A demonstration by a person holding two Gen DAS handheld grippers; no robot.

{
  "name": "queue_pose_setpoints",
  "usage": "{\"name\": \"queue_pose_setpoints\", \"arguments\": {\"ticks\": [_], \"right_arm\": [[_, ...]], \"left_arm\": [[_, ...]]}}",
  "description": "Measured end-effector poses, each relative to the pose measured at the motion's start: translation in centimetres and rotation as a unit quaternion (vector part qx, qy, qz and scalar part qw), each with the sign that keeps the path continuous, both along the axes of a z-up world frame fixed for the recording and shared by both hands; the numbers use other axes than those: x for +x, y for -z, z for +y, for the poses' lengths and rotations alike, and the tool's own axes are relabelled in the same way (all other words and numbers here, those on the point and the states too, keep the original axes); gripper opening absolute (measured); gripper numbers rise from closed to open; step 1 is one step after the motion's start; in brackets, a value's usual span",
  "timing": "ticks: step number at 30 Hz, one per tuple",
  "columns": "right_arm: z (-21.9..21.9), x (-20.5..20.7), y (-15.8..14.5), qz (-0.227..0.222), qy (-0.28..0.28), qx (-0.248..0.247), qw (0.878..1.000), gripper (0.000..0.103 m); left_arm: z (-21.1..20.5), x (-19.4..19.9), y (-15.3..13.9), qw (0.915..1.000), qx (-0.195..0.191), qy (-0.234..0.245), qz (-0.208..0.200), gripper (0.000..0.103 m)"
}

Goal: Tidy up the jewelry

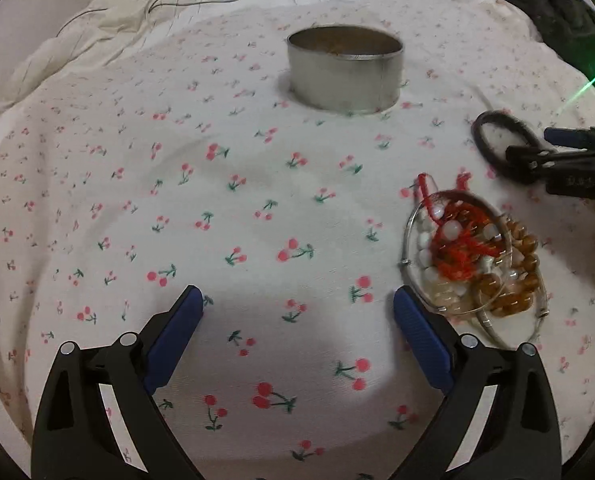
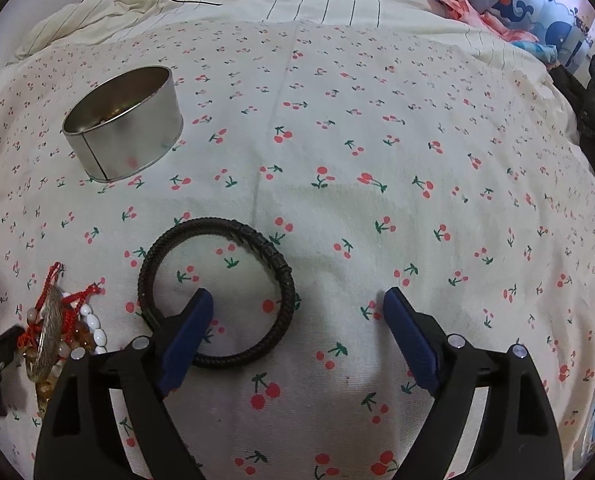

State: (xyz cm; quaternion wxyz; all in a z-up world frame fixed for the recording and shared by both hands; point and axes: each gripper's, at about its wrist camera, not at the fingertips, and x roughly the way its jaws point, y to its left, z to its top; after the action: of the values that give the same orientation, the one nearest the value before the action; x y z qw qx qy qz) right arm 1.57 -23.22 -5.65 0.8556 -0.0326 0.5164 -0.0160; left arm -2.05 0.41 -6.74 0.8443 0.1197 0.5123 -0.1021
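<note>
Black bracelet (image 2: 217, 292) flat on sheet, right hand-held gripper (image 2: 297, 308) spread above.

Left gripper (image 1: 297, 304) angled downward, fingers spread wide, right gripper (image 2: 297, 304) likewise tilted down, fingers apart

Obstacles: tin (image 2: 123, 124) upper left; black bracelet (image 2: 217, 292) lower centre; bead pile (image 2: 63, 332) lower left. Right half: bare sheet (image 2: 437, 140).
</note>
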Motion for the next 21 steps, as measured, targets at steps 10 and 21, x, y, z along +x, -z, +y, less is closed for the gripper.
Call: {"name": "queue_pose_setpoints", "arguments": {"ticks": [10,21], "right_arm": [[-0.5,-0.3,0.3,0.002,0.005,0.015,1.000,0.090],[-0.6,-0.2,0.3,0.004,0.006,0.013,1.000,0.093]], "left_arm": [[-1.2,-0.6,0.4,1.0000,0.000,0.007,0.003,0.093],[4.2,1.0,-2.1,0.9941,-0.054,-0.094,-0.005,0.093]]}}
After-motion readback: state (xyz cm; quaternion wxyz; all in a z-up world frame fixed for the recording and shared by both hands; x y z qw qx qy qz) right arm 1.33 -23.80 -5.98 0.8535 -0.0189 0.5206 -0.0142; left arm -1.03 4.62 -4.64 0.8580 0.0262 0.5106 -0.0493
